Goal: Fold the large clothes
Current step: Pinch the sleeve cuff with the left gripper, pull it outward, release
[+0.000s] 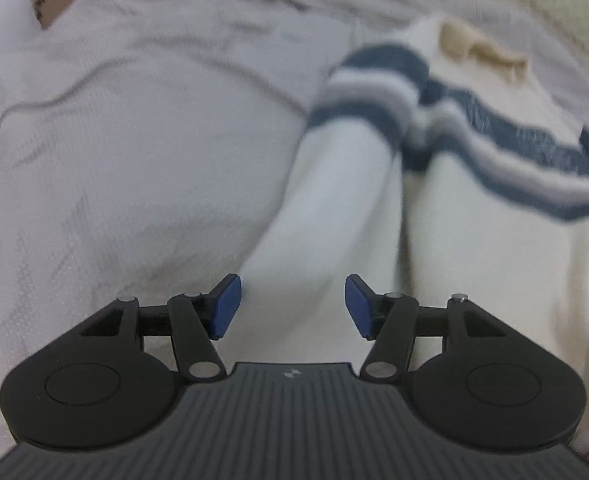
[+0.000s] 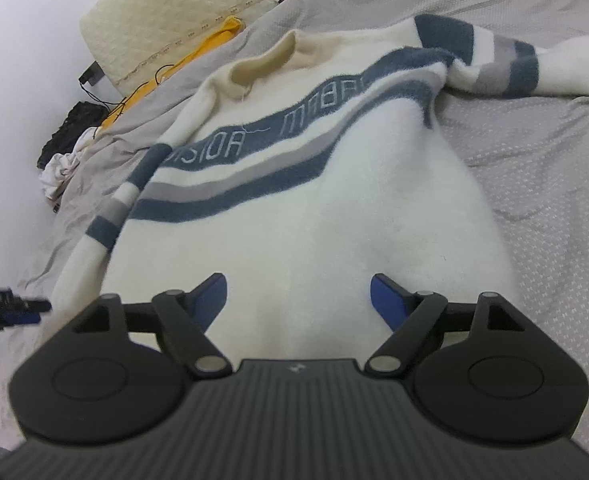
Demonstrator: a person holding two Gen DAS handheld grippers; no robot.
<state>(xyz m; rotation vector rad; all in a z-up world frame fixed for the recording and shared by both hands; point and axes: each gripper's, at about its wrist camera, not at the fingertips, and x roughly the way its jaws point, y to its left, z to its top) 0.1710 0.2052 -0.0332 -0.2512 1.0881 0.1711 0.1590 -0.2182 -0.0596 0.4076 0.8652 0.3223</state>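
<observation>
- Left wrist view, blurred: the sweater (image 1: 474, 208) lies flat on the grey bedspread (image 1: 142, 152), its long axis running from the near hem to the cream collar (image 1: 478, 50) at the far right.
- One sleeve (image 1: 334, 184) runs alongside the body, from the striped shoulder at the far end to just ahead of the left gripper (image 1: 292, 306).
- The left gripper's blue pads (image 1: 227, 307) stand spread, nothing pinched; the sleeve's white knit shows in the gap, and contact cannot be told.
- Right wrist view: the sweater (image 2: 334, 208) lies spread out, collar (image 2: 262, 62) far, hem near, straight ahead of the right gripper (image 2: 298, 304).
- Its jaws are wide apart over the white lower body, gripping nothing.
- It is fluffy white knit with blue and grey chest bands and pale lettering (image 2: 286, 128) across the blue.
- One sleeve (image 2: 106, 224) trails down the left edge; the other sleeve (image 2: 506, 64) stretches to the far right.
- The left gripper (image 2: 34, 307) peeks in at the left edge, beside the sleeve.
</observation>
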